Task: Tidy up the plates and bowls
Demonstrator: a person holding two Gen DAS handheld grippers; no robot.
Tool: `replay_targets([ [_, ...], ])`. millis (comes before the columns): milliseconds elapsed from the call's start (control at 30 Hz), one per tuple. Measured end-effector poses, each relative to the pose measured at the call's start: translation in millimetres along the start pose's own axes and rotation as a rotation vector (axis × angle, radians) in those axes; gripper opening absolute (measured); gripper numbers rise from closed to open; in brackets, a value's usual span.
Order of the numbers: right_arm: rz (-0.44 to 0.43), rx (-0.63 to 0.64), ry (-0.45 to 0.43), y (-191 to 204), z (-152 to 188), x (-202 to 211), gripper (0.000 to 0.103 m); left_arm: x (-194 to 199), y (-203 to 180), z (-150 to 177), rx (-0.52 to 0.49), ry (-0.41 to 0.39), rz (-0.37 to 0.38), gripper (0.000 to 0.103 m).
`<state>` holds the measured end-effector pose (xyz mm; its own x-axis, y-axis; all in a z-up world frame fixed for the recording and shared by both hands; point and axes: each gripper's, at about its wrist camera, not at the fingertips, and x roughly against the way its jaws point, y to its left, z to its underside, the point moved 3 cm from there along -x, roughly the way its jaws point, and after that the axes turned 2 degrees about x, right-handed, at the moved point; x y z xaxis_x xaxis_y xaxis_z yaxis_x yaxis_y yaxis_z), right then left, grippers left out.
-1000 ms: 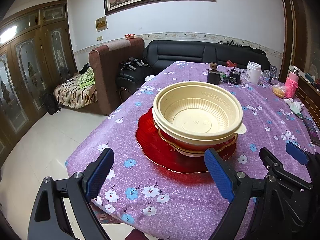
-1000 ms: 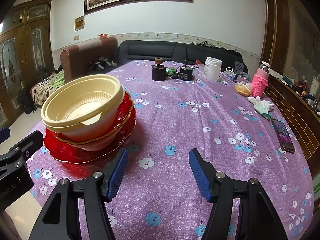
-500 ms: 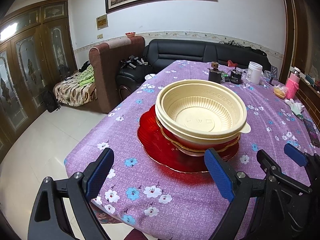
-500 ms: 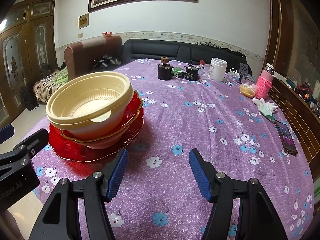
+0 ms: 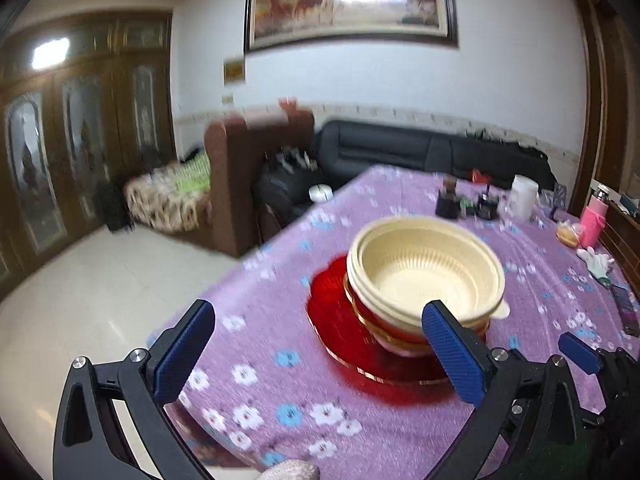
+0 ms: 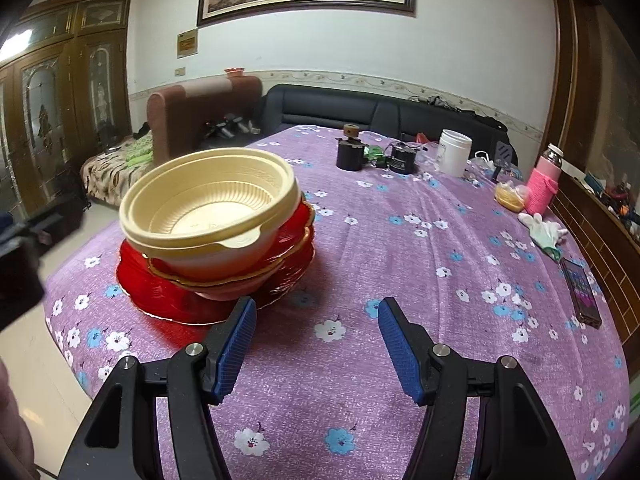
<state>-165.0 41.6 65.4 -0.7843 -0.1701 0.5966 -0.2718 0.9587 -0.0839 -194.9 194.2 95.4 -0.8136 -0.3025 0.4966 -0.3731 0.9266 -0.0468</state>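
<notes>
A cream plastic bowl (image 5: 426, 266) sits on top of a stack of red gold-rimmed bowls and a red plate (image 5: 340, 328) near the table's front left corner. The stack also shows in the right wrist view, with the cream bowl (image 6: 212, 208) above the red plate (image 6: 160, 300). My left gripper (image 5: 320, 344) is open and empty, back from the stack, its right finger in front of the bowl's edge. My right gripper (image 6: 316, 344) is open and empty over the purple flowered tablecloth (image 6: 400, 240), to the right of the stack.
At the table's far end stand a dark jar (image 6: 350, 154), a black device (image 6: 404, 158), a white tub (image 6: 454, 152) and a pink bottle (image 6: 544, 184). A white glove (image 6: 544, 232) and a phone (image 6: 582, 292) lie at the right edge. Sofas stand beyond the table.
Both grippers have pulled back and risen from the stack, so it looks smaller and farther. The left view has swung left and is blurred. The stack has not moved.
</notes>
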Motion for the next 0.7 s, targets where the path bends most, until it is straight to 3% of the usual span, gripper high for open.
replay_targets([
  [167, -0.008, 0.010, -0.001, 0.7, 1.7, -2.8, 0.068, -12.1, -0.9, 9.1, -0.005, 0.065, -0.017, 0.103],
  [700, -0.028, 0.031, 0.015, 9.2, 7.0, -8.3, 0.068, -21.1, 1.8, 17.3, 0.009, 0.125, -0.001, 0.103],
])
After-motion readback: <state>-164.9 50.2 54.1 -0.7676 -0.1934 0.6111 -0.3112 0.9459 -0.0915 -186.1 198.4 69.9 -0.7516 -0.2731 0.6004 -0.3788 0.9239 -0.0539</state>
